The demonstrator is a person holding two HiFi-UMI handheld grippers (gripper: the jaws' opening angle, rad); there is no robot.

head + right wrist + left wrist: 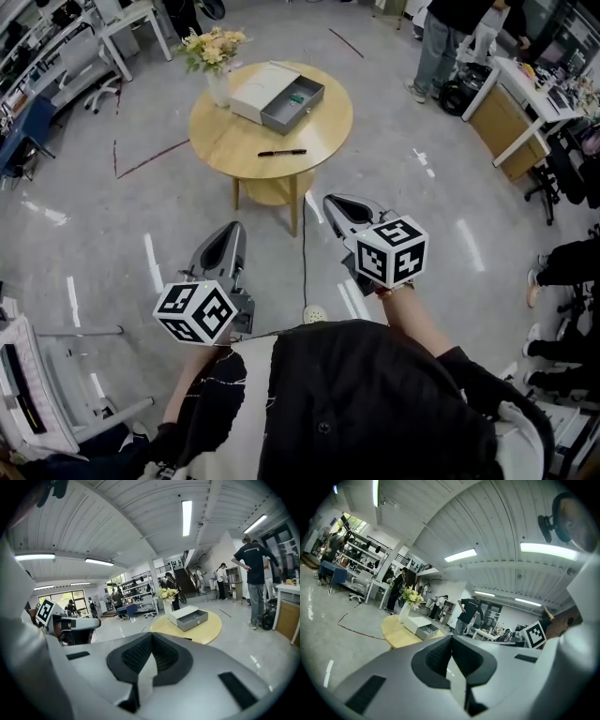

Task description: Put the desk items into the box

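Note:
A round wooden table (244,131) stands a few steps ahead. On it a white box with its grey drawer (292,103) pulled open holds a small green item (296,97). A black pen (282,152) lies on the tabletop near its front edge. Both grippers hang in the air well short of the table. My left gripper (230,232) and right gripper (338,202) are shut, with nothing between the jaws. In the left gripper view the left gripper (451,639) points toward the box (421,628). In the right gripper view the right gripper (151,637) does the same toward the box (190,617).
A vase of flowers (216,54) stands at the table's back left, beside the box. A cable (303,253) runs over the grey floor from the table. A person (448,42) and desks (511,112) are at the right, and a white rack (37,394) is at the lower left.

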